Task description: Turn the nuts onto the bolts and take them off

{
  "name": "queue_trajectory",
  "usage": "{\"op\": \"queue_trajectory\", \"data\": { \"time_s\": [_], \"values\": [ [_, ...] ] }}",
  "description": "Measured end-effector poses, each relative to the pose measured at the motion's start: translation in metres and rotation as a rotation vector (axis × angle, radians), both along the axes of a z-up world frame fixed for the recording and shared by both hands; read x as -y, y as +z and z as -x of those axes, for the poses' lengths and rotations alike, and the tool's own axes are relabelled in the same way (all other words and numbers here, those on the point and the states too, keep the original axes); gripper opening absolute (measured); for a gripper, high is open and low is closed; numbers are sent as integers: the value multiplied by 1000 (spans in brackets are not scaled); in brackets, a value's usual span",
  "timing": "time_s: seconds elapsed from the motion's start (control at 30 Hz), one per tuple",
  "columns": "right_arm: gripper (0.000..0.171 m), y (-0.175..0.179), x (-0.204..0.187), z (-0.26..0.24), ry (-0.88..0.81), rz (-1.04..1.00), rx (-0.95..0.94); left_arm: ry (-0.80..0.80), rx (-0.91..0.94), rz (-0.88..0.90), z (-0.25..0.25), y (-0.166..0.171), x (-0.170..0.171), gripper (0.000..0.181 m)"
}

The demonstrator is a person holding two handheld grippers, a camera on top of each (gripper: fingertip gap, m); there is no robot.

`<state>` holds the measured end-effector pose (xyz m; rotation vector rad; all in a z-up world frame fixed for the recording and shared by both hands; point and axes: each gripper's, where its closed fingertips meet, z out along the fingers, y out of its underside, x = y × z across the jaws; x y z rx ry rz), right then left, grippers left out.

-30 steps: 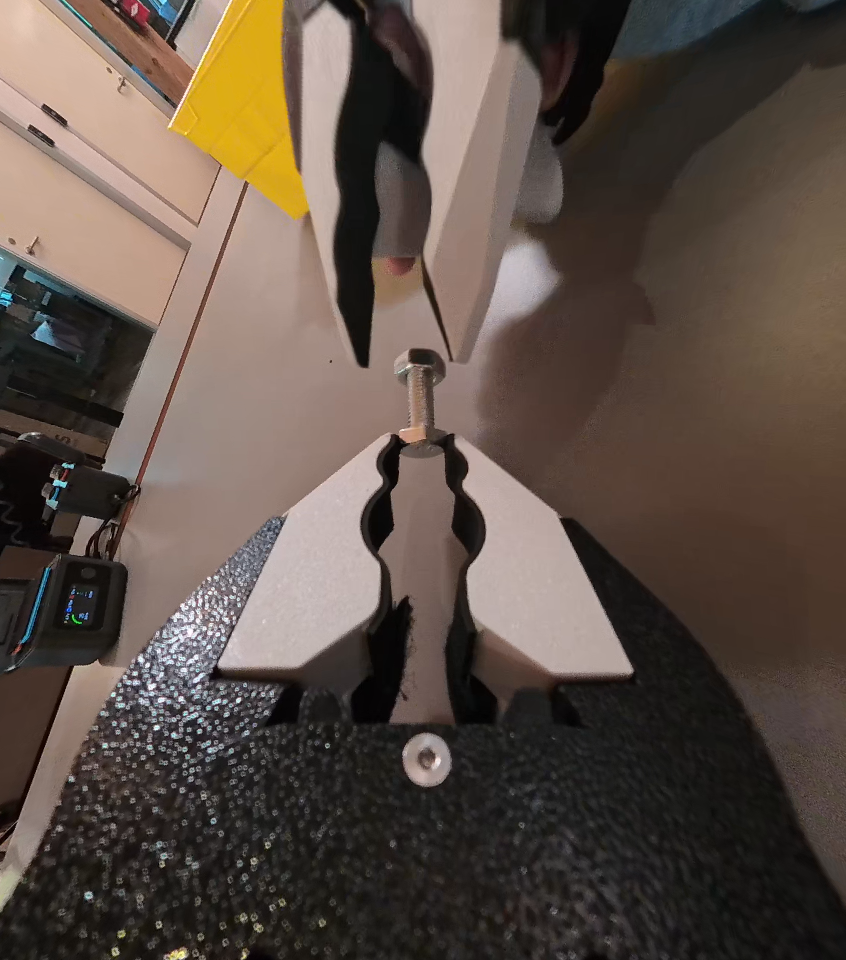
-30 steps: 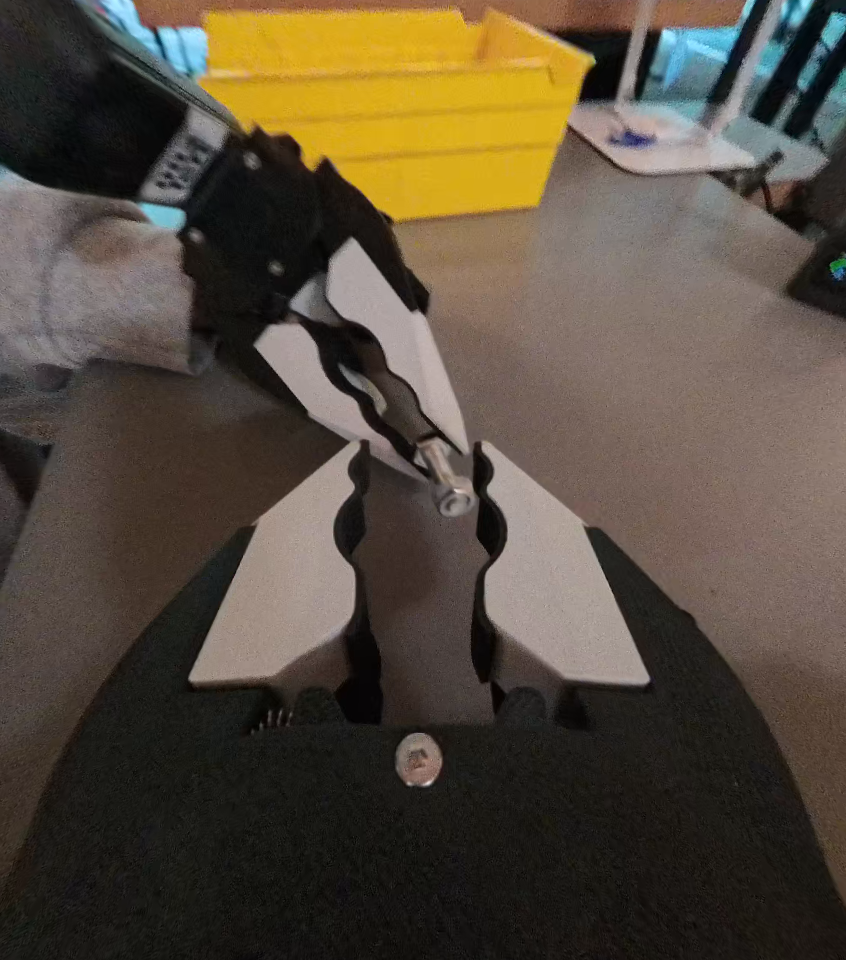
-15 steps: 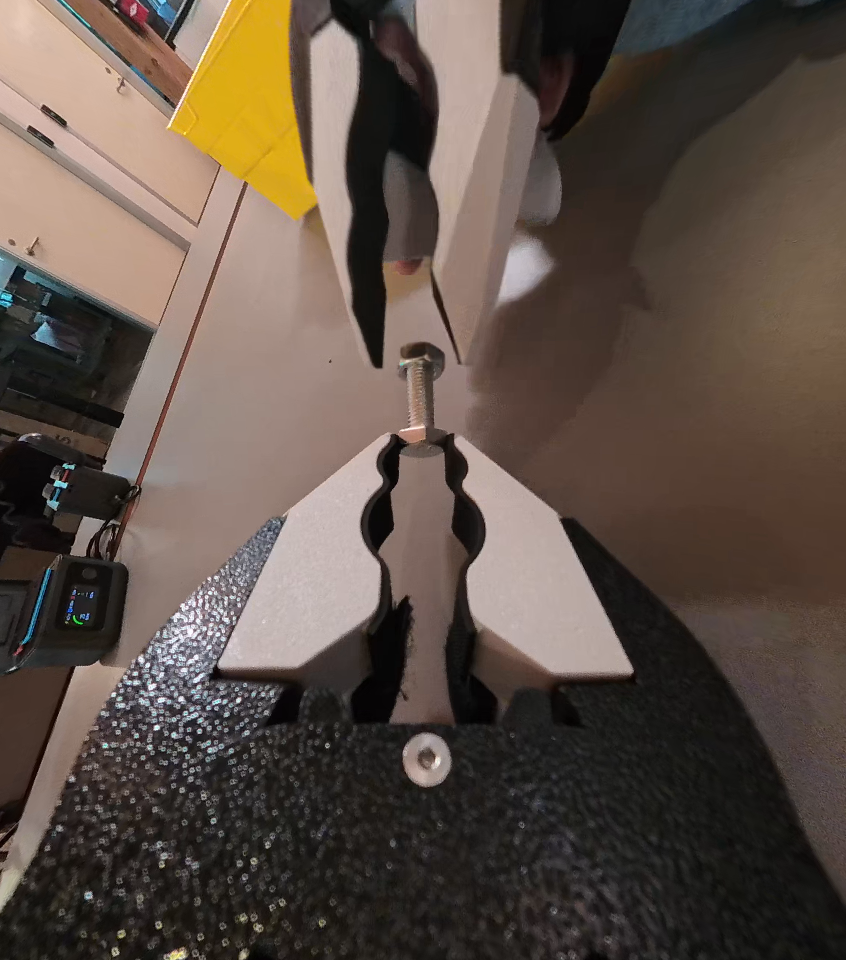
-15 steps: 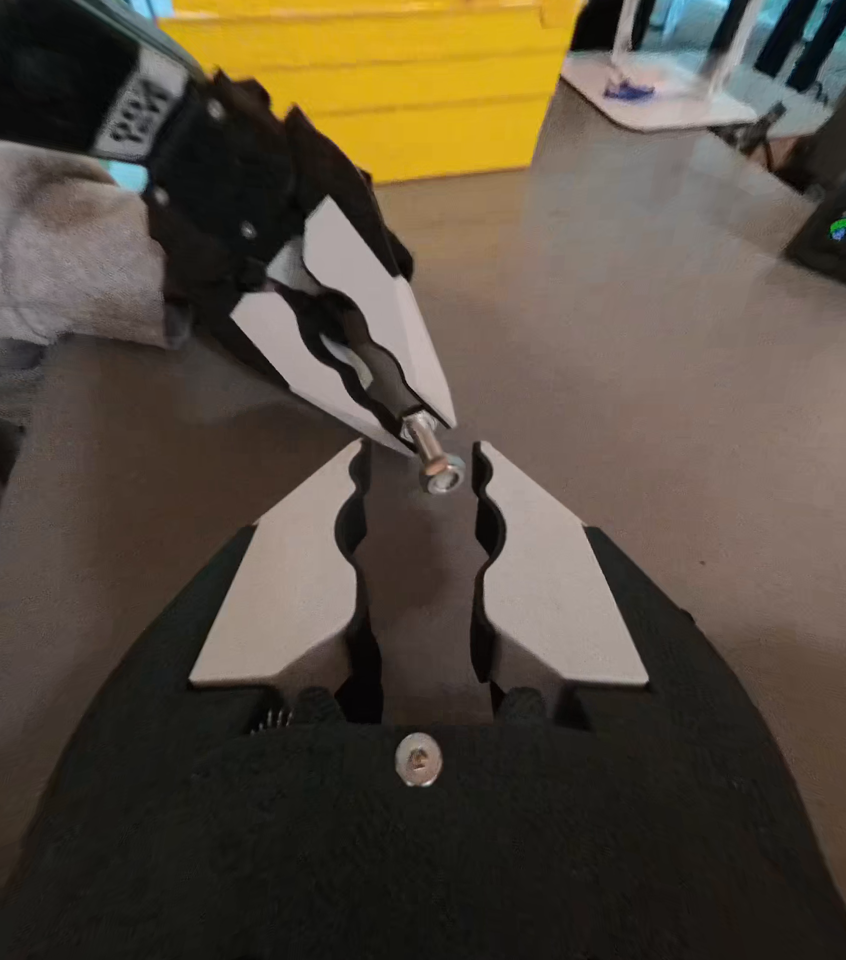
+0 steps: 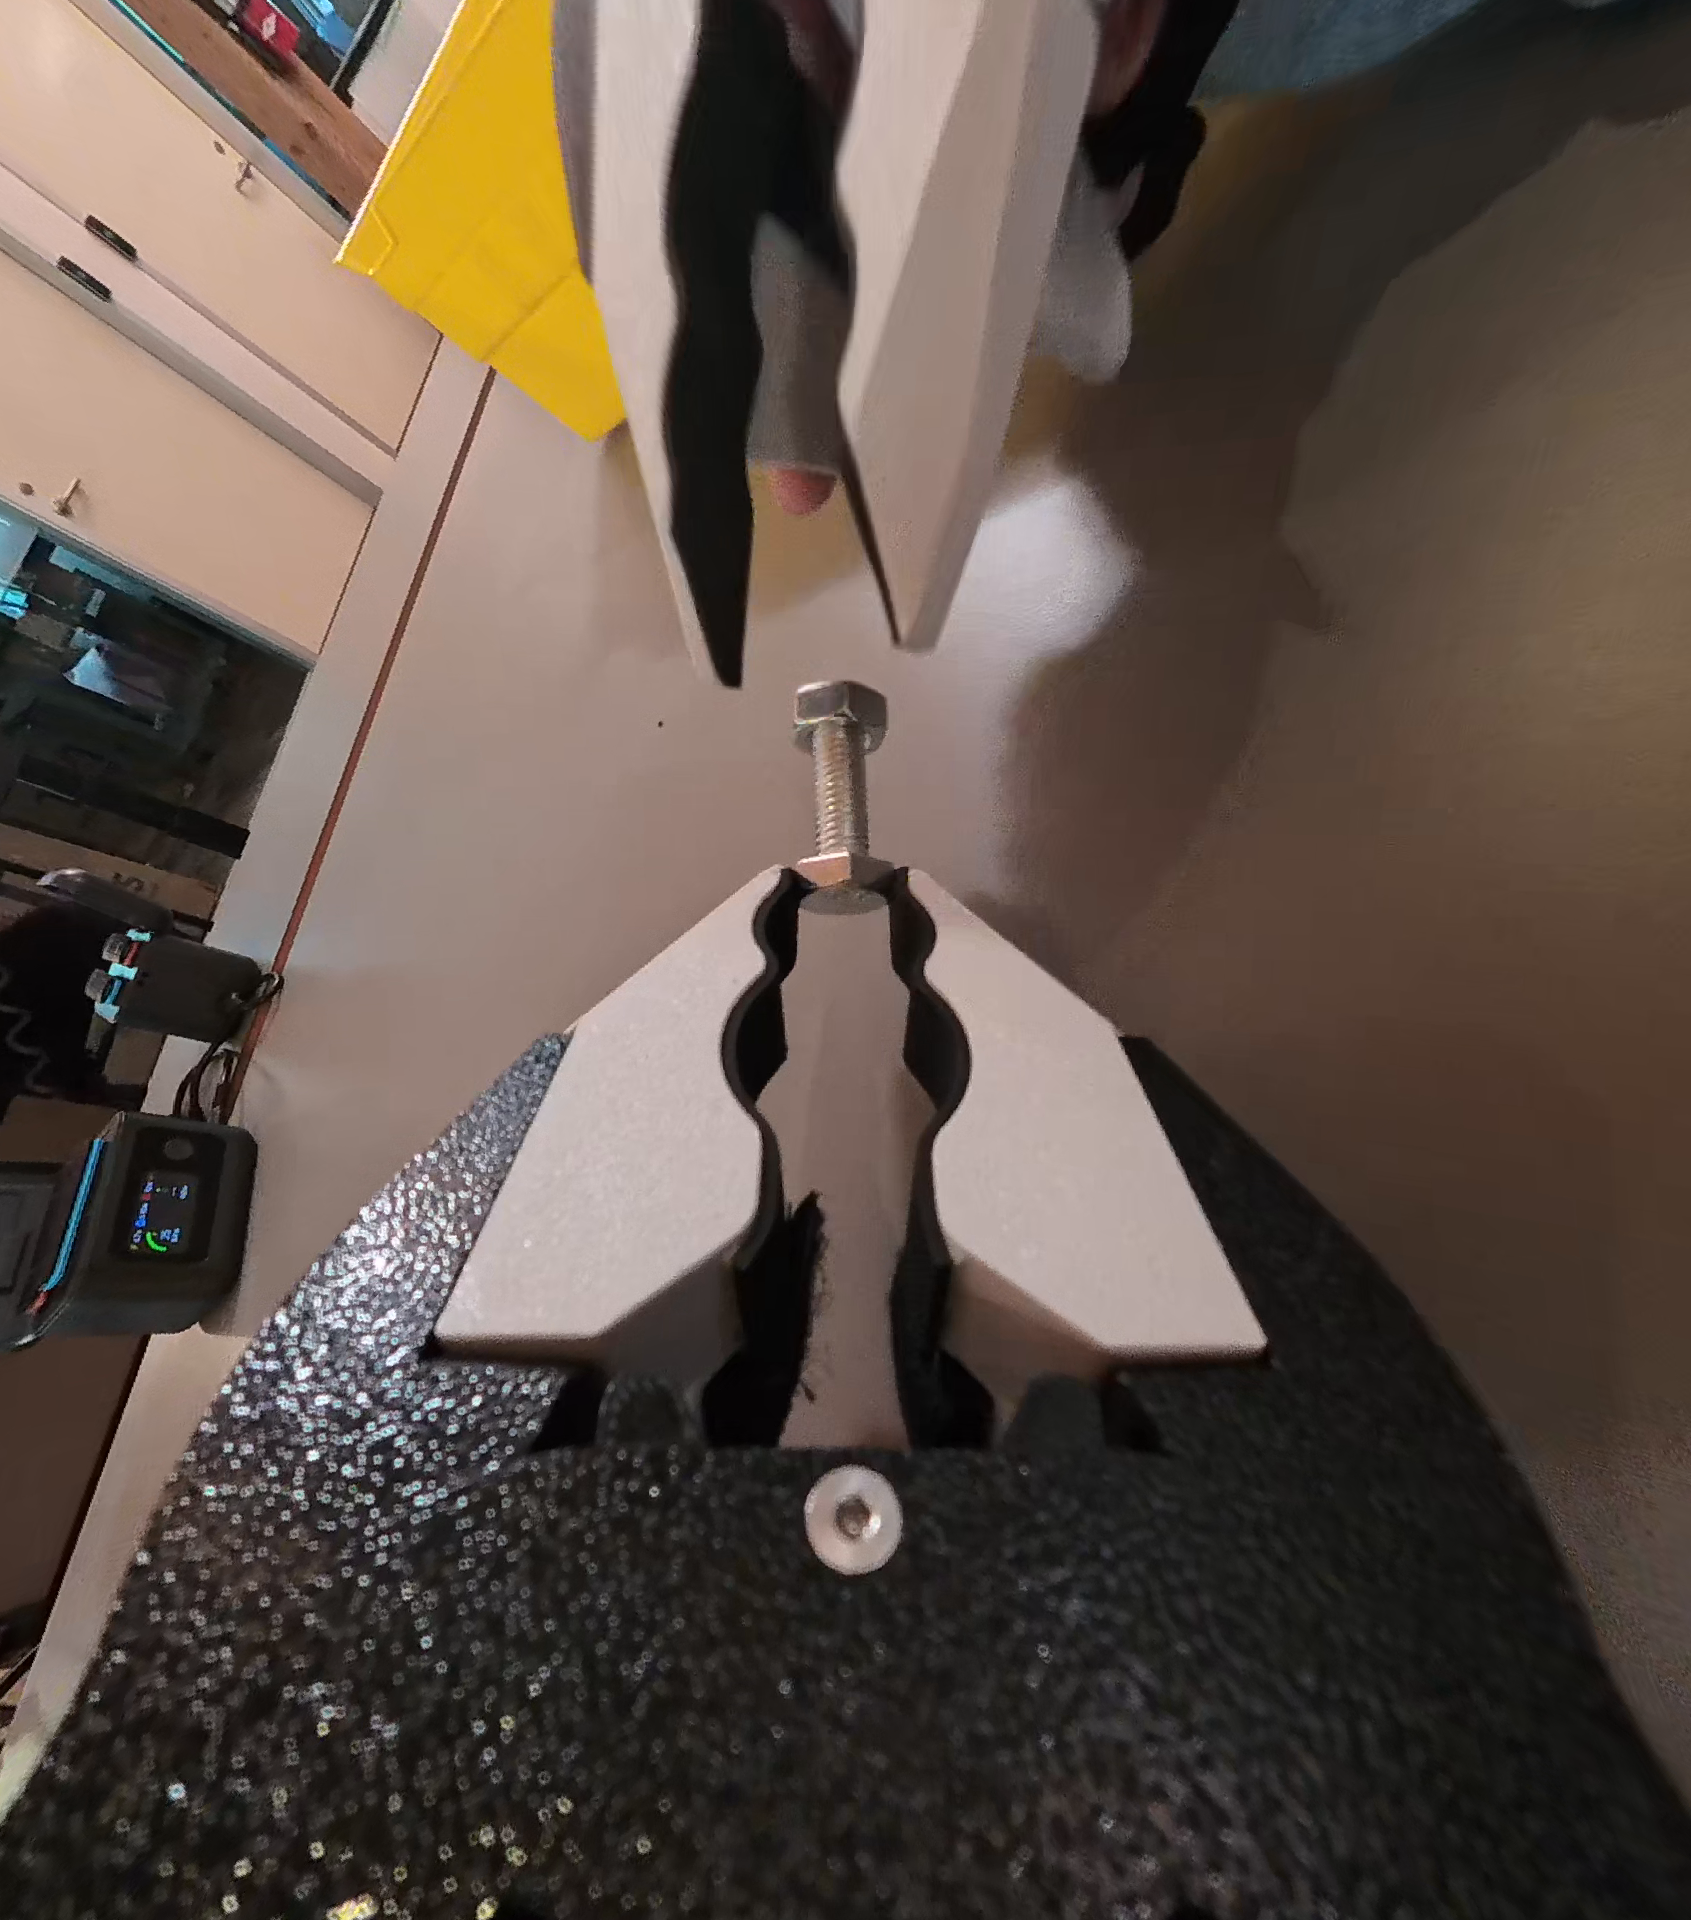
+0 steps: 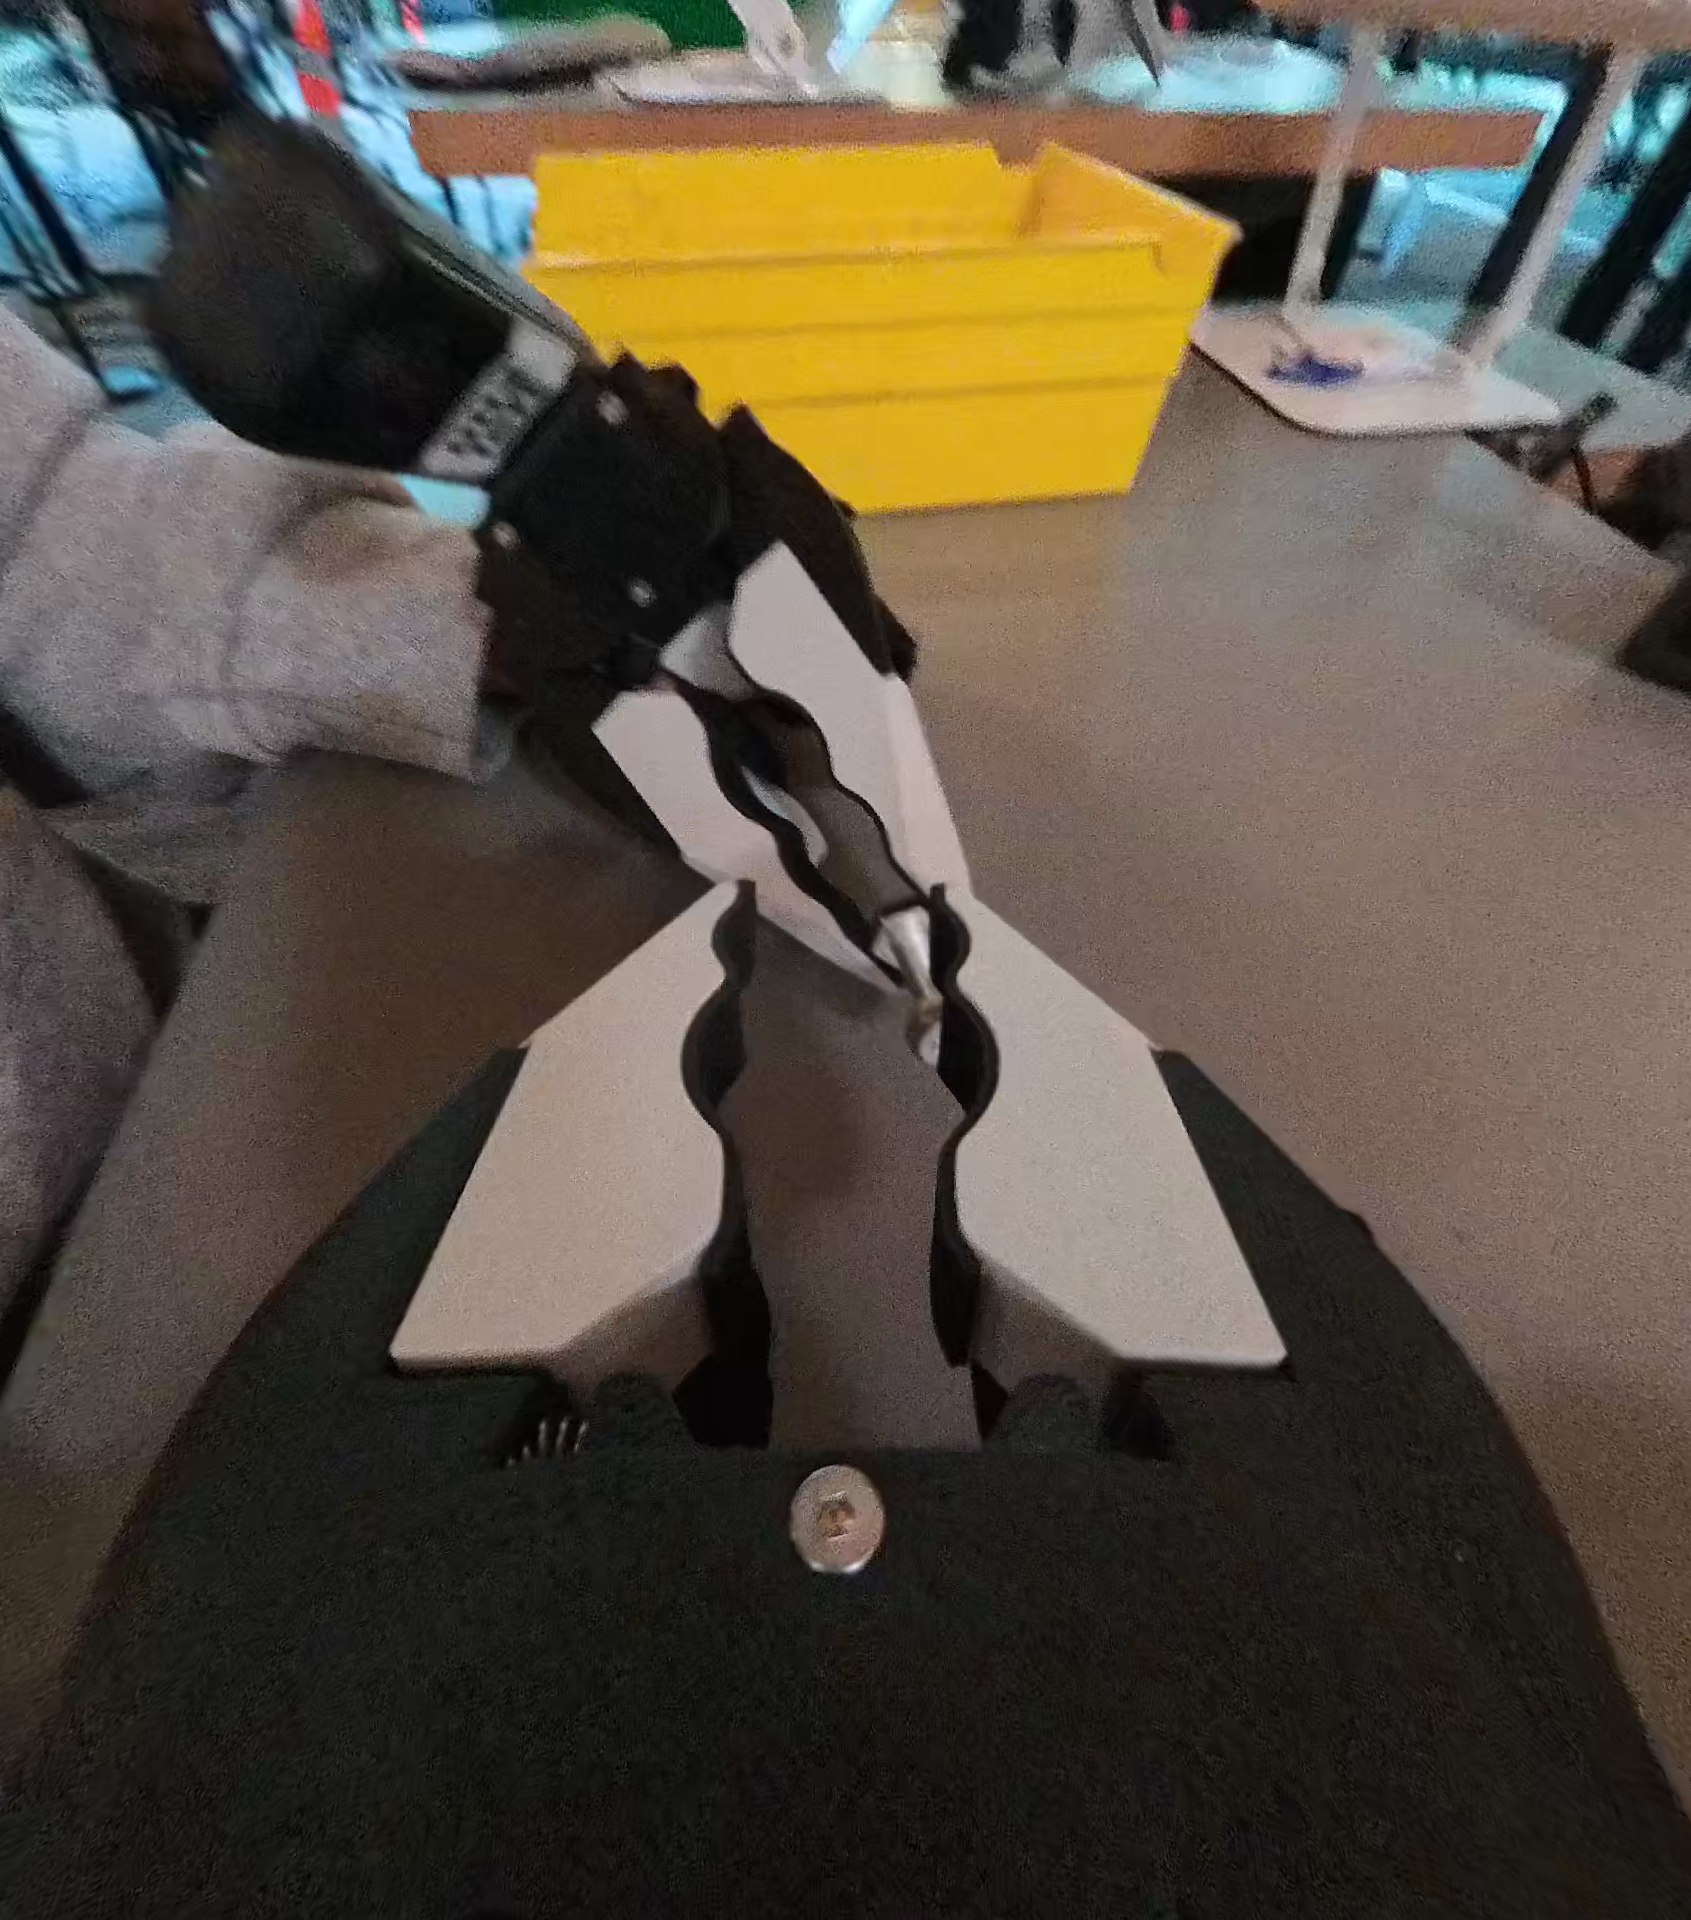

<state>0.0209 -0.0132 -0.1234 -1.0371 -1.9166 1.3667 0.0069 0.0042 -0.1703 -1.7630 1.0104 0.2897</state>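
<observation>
Gripping the bolt (image 5: 836,800) by its head, the left tongs (image 5: 841,896) are clenched at the very tips, with the threaded shank pointing straight out ahead. A nut (image 5: 839,709) sits on the far end of the shank. The right tongs (image 5: 810,665) hang opposite, tips toward the nut and just short of it in the left wrist view, jaws released with a clear gap between them. From the right wrist view the bolt (image 6: 908,951) slants between those spread fingers (image 6: 612,1122), its nut end close against the inner edge of the right-hand finger; whether it touches cannot be told through the blur. Both tools are held above a beige surface (image 6: 1392,935). A yellow bin (image 6: 872,312) stands on it farther back.
</observation>
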Motion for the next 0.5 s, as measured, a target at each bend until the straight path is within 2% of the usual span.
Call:
{"op": "queue_trajectory", "data": {
  "time_s": [0.1, 0.23, 0.33, 0.43, 0.5],
  "values": [
    [34, -28, -22, 2, -107, -45, 148, 1, -3, -1, 0, 0, 0, 16],
    [38, -42, -22, 1, -112, -45, 239, -1, -1, 0, 0, 0, 0, 16],
    [37, -33, -13, 3, -63, -38, 173, -4, -6, -2, -1, 0, 0, 16],
    [35, -15, 5, 1, 28, -97, 5, -1, -3, 1, 0, 0, 0, 16],
    [32, -14, 1, 3, -6, -122, -7, -2, -4, -2, -1, 0, 0, 16]
  ]
}}
